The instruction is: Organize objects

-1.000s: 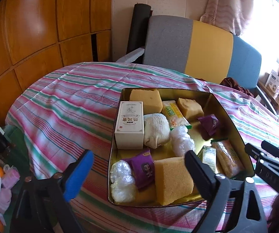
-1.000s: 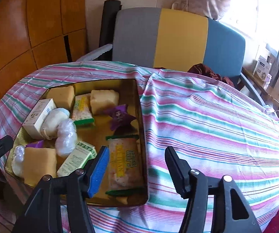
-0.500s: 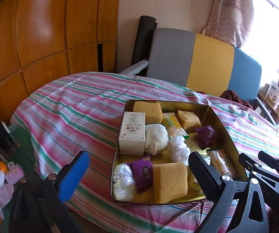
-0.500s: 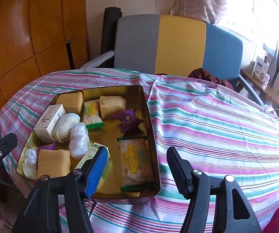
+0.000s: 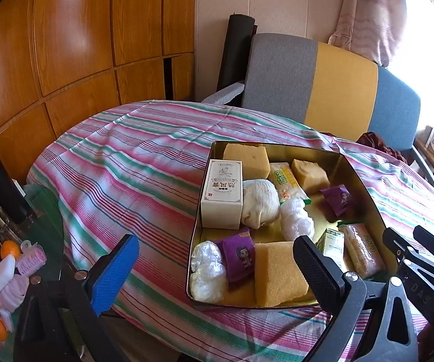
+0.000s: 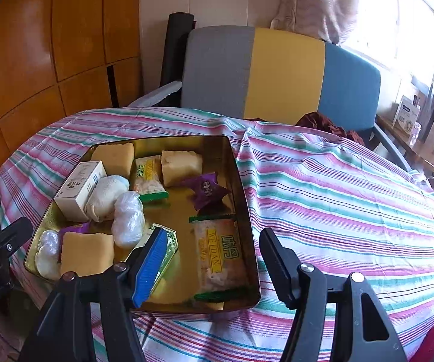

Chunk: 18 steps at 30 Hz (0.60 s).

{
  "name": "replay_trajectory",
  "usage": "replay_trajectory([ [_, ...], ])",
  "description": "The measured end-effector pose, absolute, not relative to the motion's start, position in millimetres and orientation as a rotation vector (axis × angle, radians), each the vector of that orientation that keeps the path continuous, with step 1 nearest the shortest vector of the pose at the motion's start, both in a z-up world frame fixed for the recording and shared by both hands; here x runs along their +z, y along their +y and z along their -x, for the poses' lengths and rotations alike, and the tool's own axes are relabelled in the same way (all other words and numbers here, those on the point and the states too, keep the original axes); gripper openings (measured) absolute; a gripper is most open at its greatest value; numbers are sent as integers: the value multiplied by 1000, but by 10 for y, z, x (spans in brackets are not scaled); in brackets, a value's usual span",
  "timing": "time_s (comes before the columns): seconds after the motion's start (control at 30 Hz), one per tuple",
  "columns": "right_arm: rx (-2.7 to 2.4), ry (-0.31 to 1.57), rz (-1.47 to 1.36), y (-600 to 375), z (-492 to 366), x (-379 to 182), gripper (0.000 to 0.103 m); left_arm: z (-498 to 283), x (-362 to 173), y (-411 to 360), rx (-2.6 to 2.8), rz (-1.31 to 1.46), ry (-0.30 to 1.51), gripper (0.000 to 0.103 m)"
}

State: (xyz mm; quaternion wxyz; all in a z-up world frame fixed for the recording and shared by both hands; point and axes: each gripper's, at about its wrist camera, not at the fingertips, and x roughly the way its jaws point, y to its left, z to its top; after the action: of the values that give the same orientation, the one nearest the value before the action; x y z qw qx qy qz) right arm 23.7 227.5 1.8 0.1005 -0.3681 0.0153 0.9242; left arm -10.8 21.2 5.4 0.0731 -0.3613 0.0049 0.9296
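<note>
A gold tin tray (image 5: 364, 187) (image 6: 242, 193) sits on a striped tablecloth (image 5: 126, 166) (image 6: 352, 199). It holds a white box (image 5: 223, 193), yellow sponge blocks (image 5: 277, 271), purple packets (image 6: 206, 188), white wrapped balls (image 6: 128, 220), a small green-and-white box (image 6: 168, 241) and a long snack packet (image 6: 220, 253). My left gripper (image 5: 217, 268) hangs open before the tray's near left corner, nothing between its fingers. My right gripper (image 6: 213, 264) is open over the tray's near right corner, also holding nothing. Each gripper shows at the edge of the other's view.
A grey, yellow and blue chair (image 5: 322, 84) (image 6: 277, 69) stands behind the table. Wood panelling lines the left wall. A low glass table (image 5: 48, 211) at lower left carries oranges and pink items. A dark red cloth (image 6: 322, 123) lies at the far table edge.
Both views have tilted up slightly, so the chair and wall show more and the tray sits a little lower. The grippers stay open and no object has moved.
</note>
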Motion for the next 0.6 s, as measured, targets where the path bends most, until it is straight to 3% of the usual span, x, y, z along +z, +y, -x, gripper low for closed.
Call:
replay_trajectory([
  [0.6,2722,9,1068,2196,-167,53,64,116,21,177,2779,1083,-5,103],
])
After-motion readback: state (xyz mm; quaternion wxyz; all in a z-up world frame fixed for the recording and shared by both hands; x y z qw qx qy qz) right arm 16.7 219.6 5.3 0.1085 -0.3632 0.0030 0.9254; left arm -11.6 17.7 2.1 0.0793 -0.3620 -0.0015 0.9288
